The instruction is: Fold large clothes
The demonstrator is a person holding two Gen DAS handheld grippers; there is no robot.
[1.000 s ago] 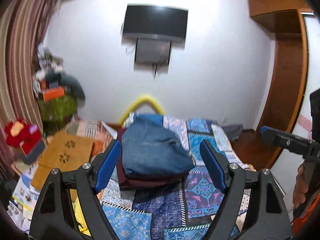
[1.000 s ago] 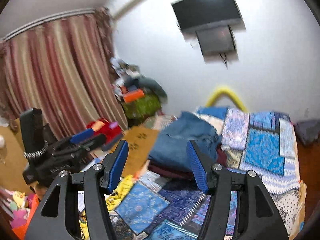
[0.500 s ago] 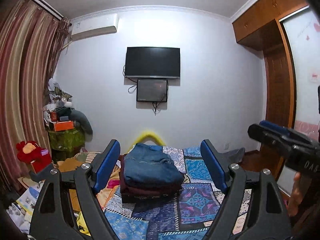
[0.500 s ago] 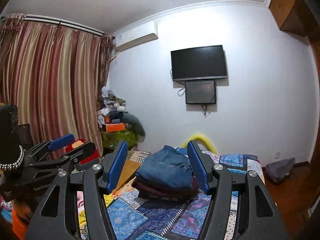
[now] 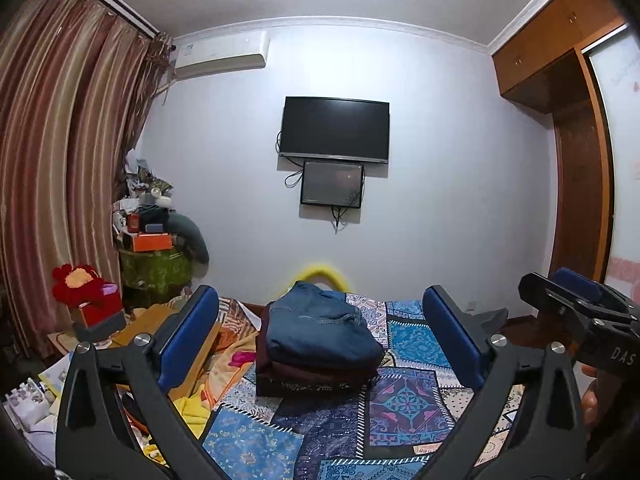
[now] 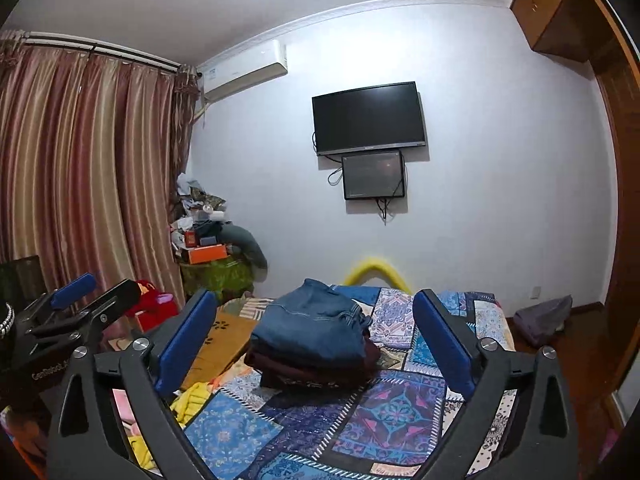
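A stack of folded clothes lies on the patchwork bedspread [image 5: 404, 396] [image 6: 392, 412]: folded blue jeans [image 5: 320, 332] [image 6: 312, 328] on top of a dark maroon garment [image 5: 316, 374] [image 6: 312, 368]. My left gripper [image 5: 320, 332] points level at the stack from a distance, its jaws opening wide with nothing between them. My right gripper [image 6: 316, 336] is likewise held back from the stack, jaws opening, nothing held. Each gripper shows at the edge of the other's view: the right gripper [image 5: 576, 312] and the left gripper [image 6: 76, 308].
A TV [image 5: 334, 128] and a smaller screen hang on the far wall. A cluttered green stand [image 5: 154, 268] and red plush toy [image 5: 80, 286] sit left by striped curtains. Yellow and orange cloths [image 5: 192, 400] lie at the bed's left edge. A wooden wardrobe [image 5: 580, 200] stands right.
Both grippers pulled back from the stack and tilted up to level, so the stack looks smaller. Both jaws spread wider, the right one markedly.
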